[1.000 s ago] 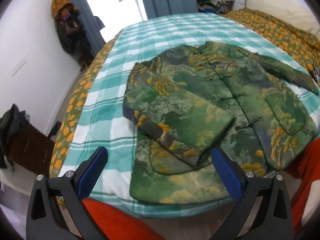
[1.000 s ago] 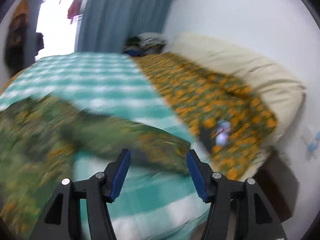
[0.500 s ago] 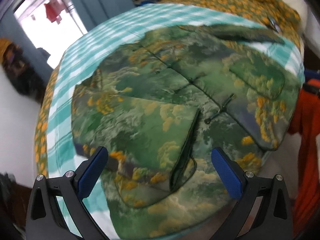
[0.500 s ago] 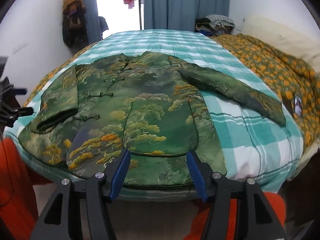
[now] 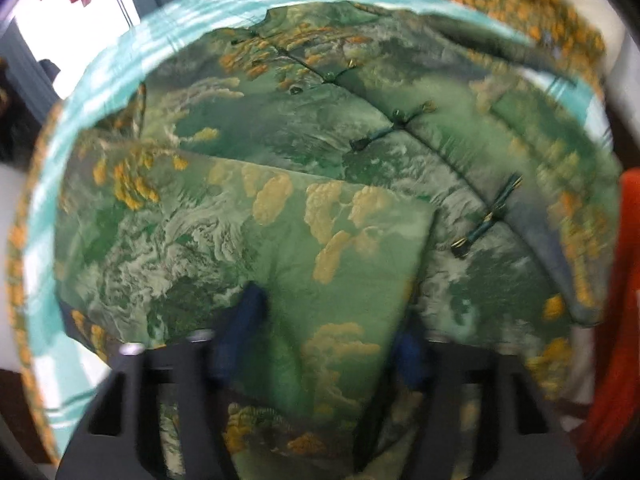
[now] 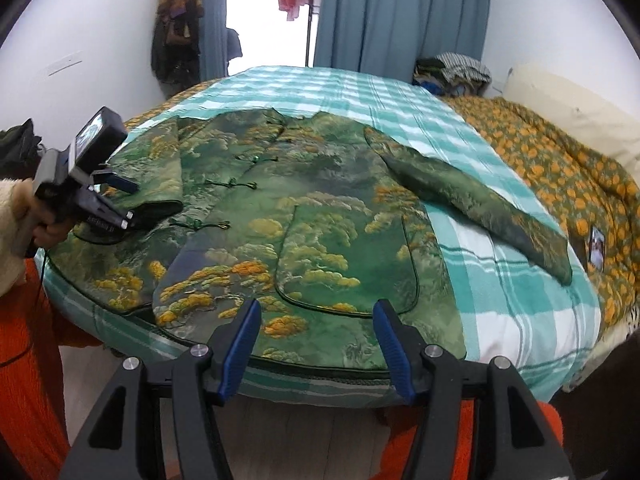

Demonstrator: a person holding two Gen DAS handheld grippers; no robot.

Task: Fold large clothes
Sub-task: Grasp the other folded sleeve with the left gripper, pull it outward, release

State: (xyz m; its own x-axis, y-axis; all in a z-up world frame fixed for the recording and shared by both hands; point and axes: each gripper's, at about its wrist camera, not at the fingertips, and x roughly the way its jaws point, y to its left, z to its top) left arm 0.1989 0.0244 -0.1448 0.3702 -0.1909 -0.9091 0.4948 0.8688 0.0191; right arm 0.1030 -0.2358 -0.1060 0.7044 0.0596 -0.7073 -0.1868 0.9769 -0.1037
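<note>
A large green jacket (image 6: 304, 216) with yellow tree and cloud print lies front up on the bed, its frog buttons closed. One sleeve (image 5: 280, 248) is folded across the chest; the other sleeve (image 6: 476, 208) lies stretched out on the checked sheet. My left gripper (image 5: 328, 320) is down at the cuff of the folded sleeve, with its blue fingers (image 5: 244, 320) on either side of the fabric; the view is blurred. It also shows in the right wrist view (image 6: 120, 200). My right gripper (image 6: 316, 328) is open and empty above the jacket's hem.
The bed has a teal and white checked sheet (image 6: 500, 288) and an orange-flowered quilt (image 6: 560, 176) with a phone (image 6: 596, 246) on it. A pile of clothes (image 6: 452, 70) sits at the far end. Orange cloth (image 6: 24, 360) hangs at the near edge.
My left gripper has dropped close to the folded sleeve and its fingers now straddle the cuff. My right gripper has held nearly still at the hem.
</note>
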